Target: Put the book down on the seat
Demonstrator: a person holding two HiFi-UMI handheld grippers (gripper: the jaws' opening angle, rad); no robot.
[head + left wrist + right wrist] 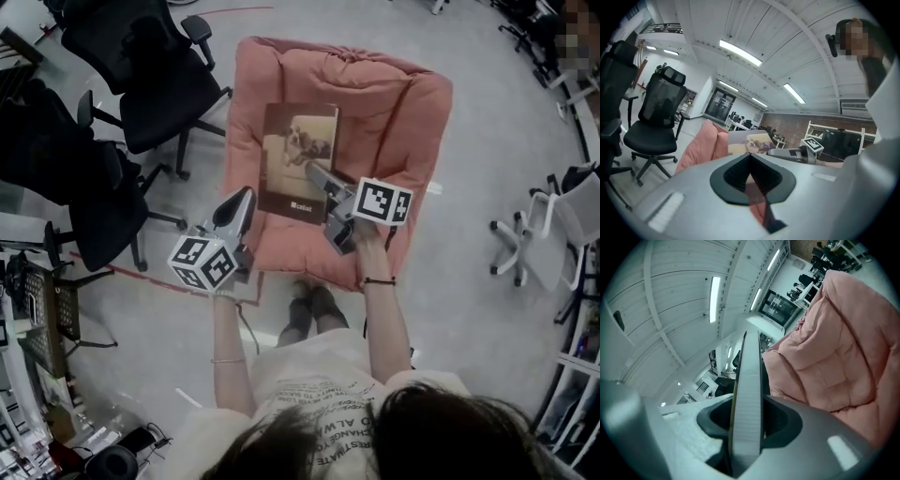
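The puffy pink seat cushion (pixel 394 103) was soft, matt, quilted cloth; the brown rectangular book (pixel 298 159) had a smooth paper cover and ribbed page edges.

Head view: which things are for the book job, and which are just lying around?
For the job: book, pink seat, right tongs gripping the book.
Just lying around: black office chairs, white chair.
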